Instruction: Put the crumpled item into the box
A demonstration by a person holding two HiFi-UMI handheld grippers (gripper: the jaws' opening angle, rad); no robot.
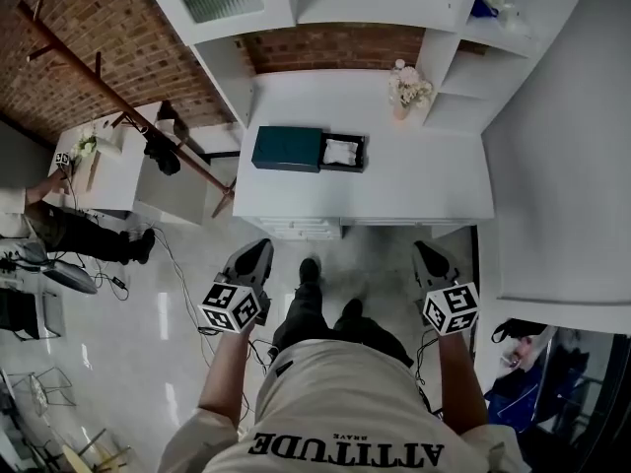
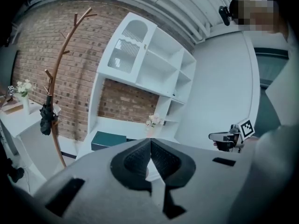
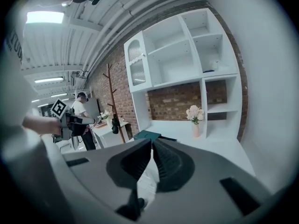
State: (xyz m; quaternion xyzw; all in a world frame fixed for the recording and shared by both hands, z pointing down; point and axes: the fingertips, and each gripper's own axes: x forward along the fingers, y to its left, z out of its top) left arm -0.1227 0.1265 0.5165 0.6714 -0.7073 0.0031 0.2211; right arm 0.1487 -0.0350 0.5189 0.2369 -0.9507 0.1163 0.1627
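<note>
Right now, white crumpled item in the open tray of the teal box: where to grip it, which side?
Pinch a raised fold near the middle of the crumpled item, coming from above. It lies in the dark tray slid out of the teal box; the tray's walls ring it, so a sideways approach would likely hit them.

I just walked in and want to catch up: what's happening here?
A person stands in front of the white table, holding the left gripper and right gripper low, both with fingers shut and empty. On the table, the dark box has its tray slid out, and the white crumpled item already lies in it. Nothing is being handled right now.
</note>
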